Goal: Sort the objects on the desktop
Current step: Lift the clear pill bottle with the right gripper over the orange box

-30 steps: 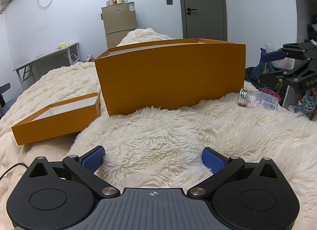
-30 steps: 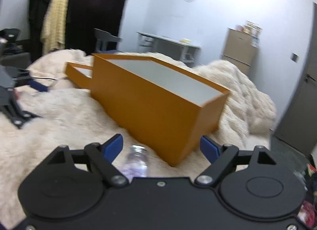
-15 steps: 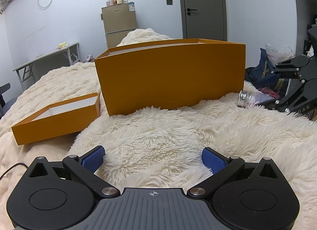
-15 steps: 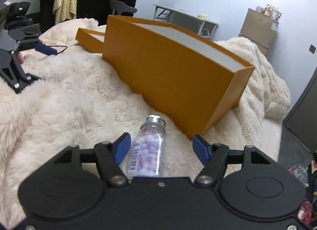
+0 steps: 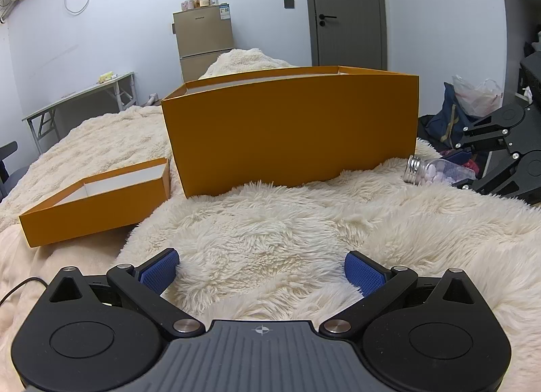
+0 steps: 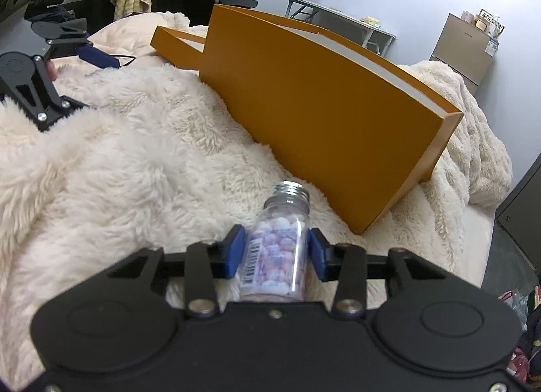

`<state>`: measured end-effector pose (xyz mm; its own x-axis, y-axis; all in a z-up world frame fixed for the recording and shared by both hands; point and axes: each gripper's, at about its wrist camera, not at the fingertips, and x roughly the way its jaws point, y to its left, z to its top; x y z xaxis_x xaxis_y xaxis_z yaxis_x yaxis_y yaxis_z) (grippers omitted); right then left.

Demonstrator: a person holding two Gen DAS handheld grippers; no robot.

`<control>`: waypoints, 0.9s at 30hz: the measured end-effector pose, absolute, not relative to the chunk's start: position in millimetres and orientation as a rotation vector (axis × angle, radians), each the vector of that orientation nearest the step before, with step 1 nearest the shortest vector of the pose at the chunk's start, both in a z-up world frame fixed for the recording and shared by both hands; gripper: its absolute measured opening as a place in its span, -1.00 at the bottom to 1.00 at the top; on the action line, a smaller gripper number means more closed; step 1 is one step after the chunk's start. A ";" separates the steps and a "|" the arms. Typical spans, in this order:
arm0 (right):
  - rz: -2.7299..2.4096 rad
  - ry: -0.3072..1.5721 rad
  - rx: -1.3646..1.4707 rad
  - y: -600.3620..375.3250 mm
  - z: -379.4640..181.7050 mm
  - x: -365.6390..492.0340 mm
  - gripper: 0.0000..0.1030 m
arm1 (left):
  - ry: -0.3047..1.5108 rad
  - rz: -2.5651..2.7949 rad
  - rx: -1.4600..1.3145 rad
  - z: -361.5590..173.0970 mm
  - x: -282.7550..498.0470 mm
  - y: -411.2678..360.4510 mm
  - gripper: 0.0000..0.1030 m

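Right gripper (image 6: 274,251): jaws closing on a clear bottle (image 6: 278,250) of pastel tablets lying on the shaggy blanket (image 6: 111,169), pads at both its sides, metal cap pointing away from the claw. Left gripper (image 5: 260,268): jaws wide, nothing between them, fur beneath. Ahead of both stands the orange box (image 5: 290,128), open; its lid (image 5: 94,202) lies beside it. Sorting appears barely begun: the bottle is unlifted, and whether anything lies inside the box cannot be told.

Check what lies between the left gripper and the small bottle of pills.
Only bare fluffy blanket. In the left wrist view nothing stands between the left gripper and the bottle, which lies on its side off to the right.
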<state>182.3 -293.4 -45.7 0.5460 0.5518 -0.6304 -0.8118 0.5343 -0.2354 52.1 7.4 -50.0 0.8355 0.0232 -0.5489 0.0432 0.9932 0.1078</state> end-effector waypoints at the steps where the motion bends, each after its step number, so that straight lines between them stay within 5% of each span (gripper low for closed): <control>1: 0.858 0.526 -0.551 -293.5 -45.0 182.2 -0.22 | 0.582 -0.011 0.118 -50.0 52.0 7.3 1.00; 7: 0.845 0.486 -0.527 -302.3 -30.4 181.4 -0.24 | 0.583 -0.012 0.116 -50.1 51.9 7.4 1.00; 15: 0.892 0.284 -0.531 -262.2 91.4 192.8 -0.25 | 0.591 -0.015 0.113 -50.3 53.5 8.1 1.00; 21: 0.921 0.464 -0.545 -157.6 120.8 268.5 -0.25 | 0.591 -0.015 0.114 -50.9 53.5 8.8 1.00; 27: 0.817 0.699 -0.632 -57.7 63.7 335.2 -0.25 | 0.587 -0.010 0.127 -51.4 52.4 10.1 1.00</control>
<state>335.2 -57.7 63.7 0.4931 0.4274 -0.7578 -0.8146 0.5325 -0.2298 52.4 10.1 -51.4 0.8329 0.0265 -0.5528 0.0461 0.9921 0.1169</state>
